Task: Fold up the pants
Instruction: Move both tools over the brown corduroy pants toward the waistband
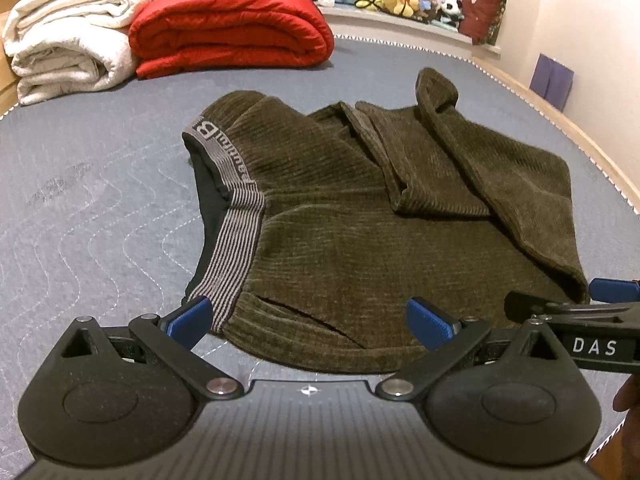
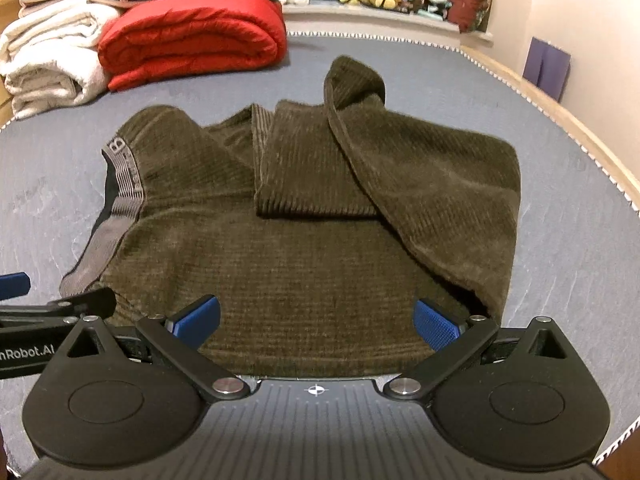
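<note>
Our left gripper [image 1: 308,318] and right gripper [image 2: 316,320] both hover spread wide and empty at the near edge of the pants [image 1: 360,216], which lie on the grey mattress [image 1: 100,200]. The legs already lie doubled back over the seat, untidily; we judge one more fold and some smoothing remain.

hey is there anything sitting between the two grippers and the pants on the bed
Nothing visible does. Both the left gripper and right gripper are open at the near edge of the olive pants, with only fabric between their fingers. The red blanket lies beyond.
</note>
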Demonstrator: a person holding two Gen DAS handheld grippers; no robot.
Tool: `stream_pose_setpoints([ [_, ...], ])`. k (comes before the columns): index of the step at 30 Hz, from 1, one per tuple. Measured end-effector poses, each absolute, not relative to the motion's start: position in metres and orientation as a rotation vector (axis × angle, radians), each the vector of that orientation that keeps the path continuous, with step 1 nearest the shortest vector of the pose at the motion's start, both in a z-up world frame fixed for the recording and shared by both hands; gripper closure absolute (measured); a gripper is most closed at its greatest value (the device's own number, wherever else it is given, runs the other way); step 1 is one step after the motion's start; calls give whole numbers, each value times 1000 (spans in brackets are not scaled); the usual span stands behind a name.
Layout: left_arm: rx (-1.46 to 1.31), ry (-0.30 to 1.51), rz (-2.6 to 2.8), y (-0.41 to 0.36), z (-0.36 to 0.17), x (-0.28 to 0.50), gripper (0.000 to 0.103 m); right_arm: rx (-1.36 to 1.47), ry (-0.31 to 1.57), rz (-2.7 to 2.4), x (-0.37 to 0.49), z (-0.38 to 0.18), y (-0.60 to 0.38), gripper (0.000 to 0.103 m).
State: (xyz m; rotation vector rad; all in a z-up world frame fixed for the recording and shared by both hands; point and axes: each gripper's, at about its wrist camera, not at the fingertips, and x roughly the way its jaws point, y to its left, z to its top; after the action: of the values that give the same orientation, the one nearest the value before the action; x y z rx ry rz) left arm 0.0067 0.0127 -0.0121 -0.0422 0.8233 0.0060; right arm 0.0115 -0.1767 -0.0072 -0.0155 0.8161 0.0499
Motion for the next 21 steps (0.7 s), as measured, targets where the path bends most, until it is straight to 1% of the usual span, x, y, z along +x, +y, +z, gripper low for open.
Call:
stream_pose_setpoints([
  [9,-59,934,12,17,-27,13,0,38,980,59,18,-32,-179,1],
  [21,-34,966,32,15,-29,16,0,27,1004,68,19,-33,-178,1],
])
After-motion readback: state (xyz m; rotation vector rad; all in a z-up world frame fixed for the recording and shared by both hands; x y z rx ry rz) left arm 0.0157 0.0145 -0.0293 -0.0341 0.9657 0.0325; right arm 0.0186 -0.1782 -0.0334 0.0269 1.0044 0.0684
